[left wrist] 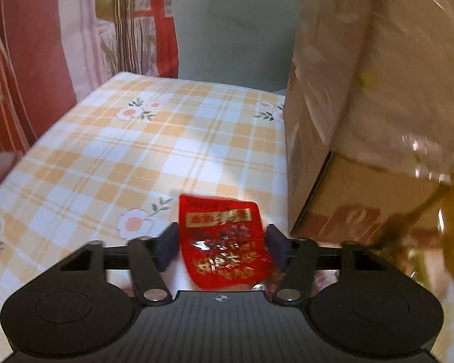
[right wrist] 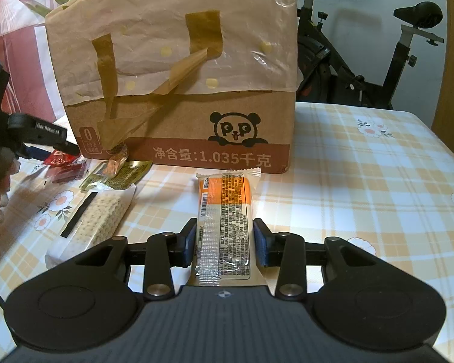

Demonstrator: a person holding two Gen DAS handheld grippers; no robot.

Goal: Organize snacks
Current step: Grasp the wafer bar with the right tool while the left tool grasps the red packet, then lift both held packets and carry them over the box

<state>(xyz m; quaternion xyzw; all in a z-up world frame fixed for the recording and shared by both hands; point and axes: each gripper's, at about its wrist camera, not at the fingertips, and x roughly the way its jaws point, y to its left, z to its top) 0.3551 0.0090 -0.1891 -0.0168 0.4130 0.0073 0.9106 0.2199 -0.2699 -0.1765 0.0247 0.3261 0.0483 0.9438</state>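
The left claw holds a red packet low in the frame; the right claw holds an orange bar. Other snacks lie loose on the bench — sorting looks barely begun.

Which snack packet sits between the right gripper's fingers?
The orange-and-white bar packet, back label up, lying lengthwise between the right gripper's fingers. The cracker pack, gold packet and red packets all lie further left near the box.
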